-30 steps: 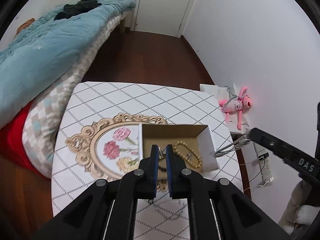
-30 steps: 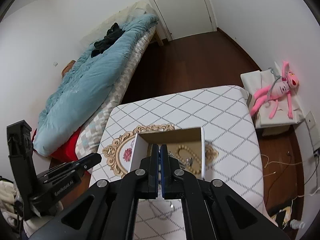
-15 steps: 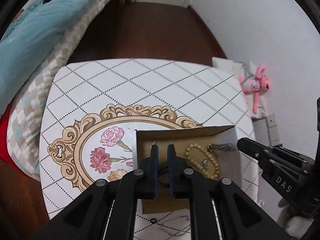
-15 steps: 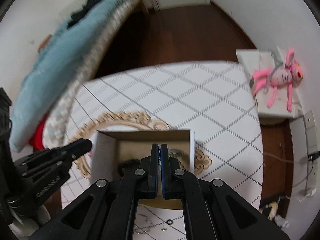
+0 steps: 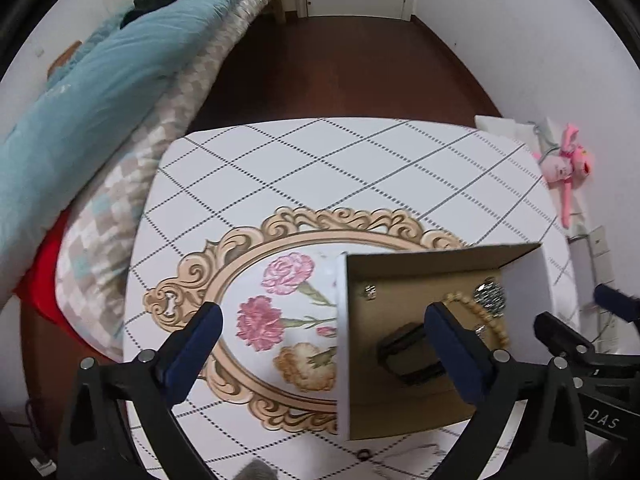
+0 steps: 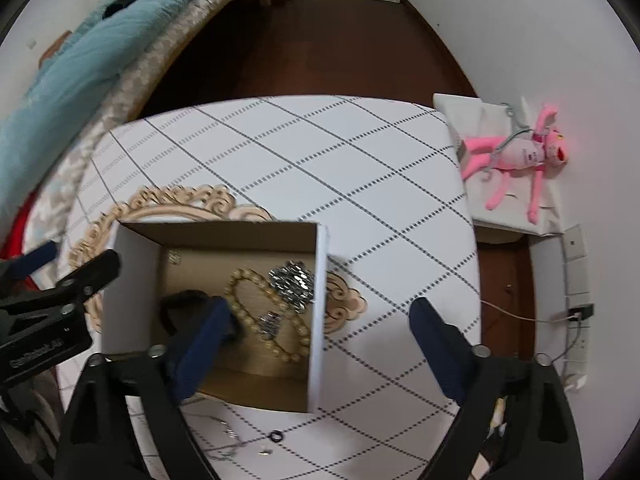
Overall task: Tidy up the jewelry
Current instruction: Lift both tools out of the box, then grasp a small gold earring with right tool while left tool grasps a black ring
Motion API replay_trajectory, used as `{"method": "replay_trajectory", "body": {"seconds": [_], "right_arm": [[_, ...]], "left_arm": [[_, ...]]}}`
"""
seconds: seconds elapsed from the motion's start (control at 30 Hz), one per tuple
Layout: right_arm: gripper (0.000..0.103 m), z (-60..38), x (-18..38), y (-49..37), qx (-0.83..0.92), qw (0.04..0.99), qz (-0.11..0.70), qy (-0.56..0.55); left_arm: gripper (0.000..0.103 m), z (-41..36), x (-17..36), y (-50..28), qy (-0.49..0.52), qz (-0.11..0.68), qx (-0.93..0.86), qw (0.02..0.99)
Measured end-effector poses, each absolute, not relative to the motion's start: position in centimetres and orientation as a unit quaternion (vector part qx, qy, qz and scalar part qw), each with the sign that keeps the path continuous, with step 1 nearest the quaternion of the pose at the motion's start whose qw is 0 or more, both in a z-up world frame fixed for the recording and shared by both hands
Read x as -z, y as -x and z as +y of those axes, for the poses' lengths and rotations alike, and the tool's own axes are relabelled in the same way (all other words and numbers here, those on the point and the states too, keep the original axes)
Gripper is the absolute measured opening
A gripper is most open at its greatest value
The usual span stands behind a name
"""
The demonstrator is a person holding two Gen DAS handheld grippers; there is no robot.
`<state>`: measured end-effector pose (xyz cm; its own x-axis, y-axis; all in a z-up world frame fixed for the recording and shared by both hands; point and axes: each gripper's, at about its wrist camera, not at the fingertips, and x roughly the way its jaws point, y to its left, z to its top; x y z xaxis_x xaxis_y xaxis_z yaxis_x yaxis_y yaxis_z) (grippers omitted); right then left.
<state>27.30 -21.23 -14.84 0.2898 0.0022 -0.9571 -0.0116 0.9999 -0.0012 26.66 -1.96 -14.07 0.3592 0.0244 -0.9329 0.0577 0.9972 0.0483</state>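
Observation:
An open cardboard box (image 5: 524, 276) (image 6: 132, 264) stands on the white quilted table (image 5: 320, 168) (image 6: 360, 184). Inside lie a beaded bracelet (image 6: 256, 312) (image 5: 490, 322), a silver chain heap (image 6: 294, 278) (image 5: 490, 294), a dark band (image 5: 404, 344) (image 6: 182, 300) and a small silver piece (image 5: 370, 292). My left gripper (image 5: 324, 336) is open wide, straddling the box's left wall. My right gripper (image 6: 320, 332) is open wide, straddling the box's right wall. A small black ring (image 6: 276, 436) (image 5: 363, 455) and a thin chain (image 6: 224, 436) lie on the table in front of the box.
A gold-framed floral print (image 5: 280, 312) decorates the tabletop under the box. A bed with a blue duvet (image 5: 80, 100) is at the left. A pink plush toy (image 6: 516, 156) lies on a low white stand at the right. Dark wood floor lies beyond.
Both grippers have opened wide from shut. The silver chain now lies in the box near the bracelet. Both grippers sit lower and closer over the box.

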Motion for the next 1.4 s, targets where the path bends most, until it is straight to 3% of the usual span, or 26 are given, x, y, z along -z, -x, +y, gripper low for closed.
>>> {"method": "replay_trajectory", "body": {"seconds": [0.13,0.57,0.83,0.9,0.97,1.17,1.33,1.4], "right_arm": [[0.100,-20.9,15.4,-26.6,-0.001,0.800,0.600,0.015],[0.100,-21.5,10.9,-22.5,0.002,0.832,0.555,-0.007],[0.098,-22.0,13.6,-16.0,-0.017,0.825,0.562,-0.063],[0.078,-21.9,15.6,-14.5,-0.030,0.816,0.571,-0.087],[0.064,-21.6,17.6,-13.6,-0.041,0.801,0.587,-0.109],[0.053,-20.1,21.3,-12.0,-0.053,0.793,0.594,-0.122],[0.026,-18.8,22.4,-11.8,-0.046,0.798,0.594,-0.096],[0.009,-18.4,22.6,-11.9,-0.044,0.800,0.592,-0.086]], "left_arm": [[0.103,-1.8,14.1,-26.1,-0.036,0.564,0.003,0.825],[0.103,-0.6,9.8,-21.9,-0.020,0.527,-0.008,0.849],[0.103,1.2,13.6,-15.6,-0.032,0.544,-0.037,0.837],[0.103,1.7,15.5,-14.7,-0.032,0.564,-0.044,0.824],[0.103,2.1,17.3,-13.8,-0.030,0.580,-0.049,0.812],[0.103,2.8,20.2,-12.0,-0.034,0.600,-0.065,0.796],[0.103,2.7,20.7,-11.6,-0.031,0.600,-0.064,0.797],[0.103,2.3,20.6,-11.6,-0.028,0.596,-0.059,0.801]]}}
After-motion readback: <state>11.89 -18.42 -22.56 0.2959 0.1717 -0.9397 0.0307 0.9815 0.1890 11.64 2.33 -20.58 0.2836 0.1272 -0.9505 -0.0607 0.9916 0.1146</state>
